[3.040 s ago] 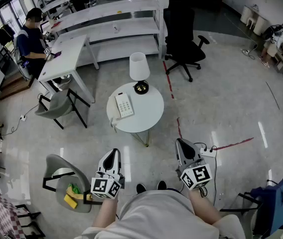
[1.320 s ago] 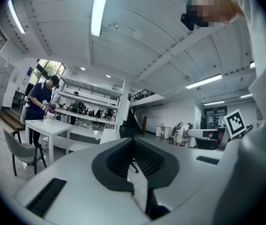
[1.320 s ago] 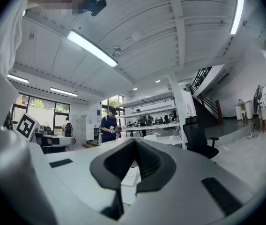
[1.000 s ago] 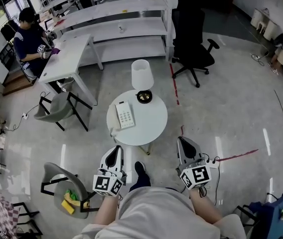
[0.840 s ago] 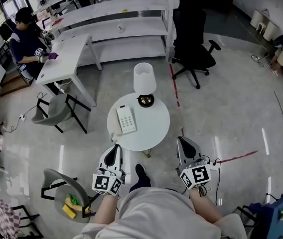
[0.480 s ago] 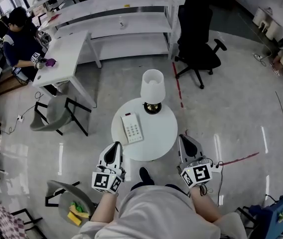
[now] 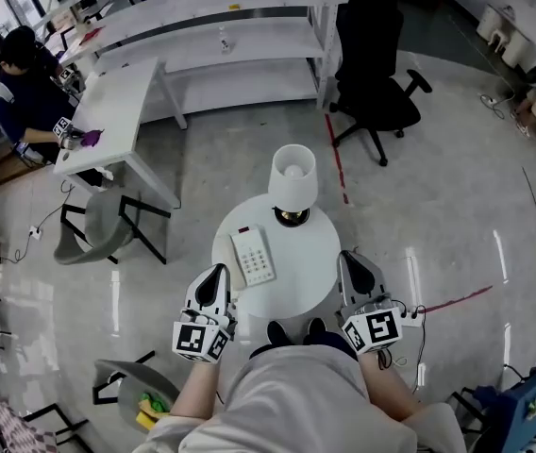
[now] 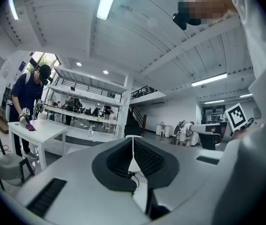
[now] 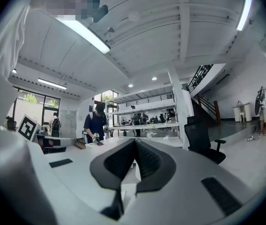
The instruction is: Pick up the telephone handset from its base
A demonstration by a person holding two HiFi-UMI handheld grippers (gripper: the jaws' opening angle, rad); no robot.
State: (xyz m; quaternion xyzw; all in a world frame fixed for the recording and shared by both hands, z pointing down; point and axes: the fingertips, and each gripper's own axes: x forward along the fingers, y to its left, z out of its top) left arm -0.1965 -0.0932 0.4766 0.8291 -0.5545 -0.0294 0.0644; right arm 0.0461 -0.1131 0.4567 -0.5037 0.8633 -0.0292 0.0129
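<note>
In the head view a white telephone (image 7: 255,255) with a keypad lies on a small round white table (image 7: 306,281). Its handset (image 7: 235,263) rests along the base's left side. A lamp (image 7: 293,176) with a white shade stands at the table's far edge. My left gripper (image 7: 216,274) is shut and empty at the table's near left rim, just short of the phone. My right gripper (image 7: 352,259) is shut and empty at the near right rim. In the left gripper view the left gripper (image 8: 132,150) has its pads together, as does the right gripper (image 9: 134,150) in the right gripper view.
A black office chair (image 7: 378,76) stands beyond the table by white shelving (image 7: 221,26). A person (image 7: 23,92) sits at a white desk (image 7: 122,121) far left. A grey chair (image 7: 93,229) is left of the table, another (image 7: 141,394) near left. A red tape line (image 7: 337,166) marks the floor.
The person carrying the grippers has walked up to the table: it was well ahead and now sits right between the two grippers. Both grippers stayed shut.
</note>
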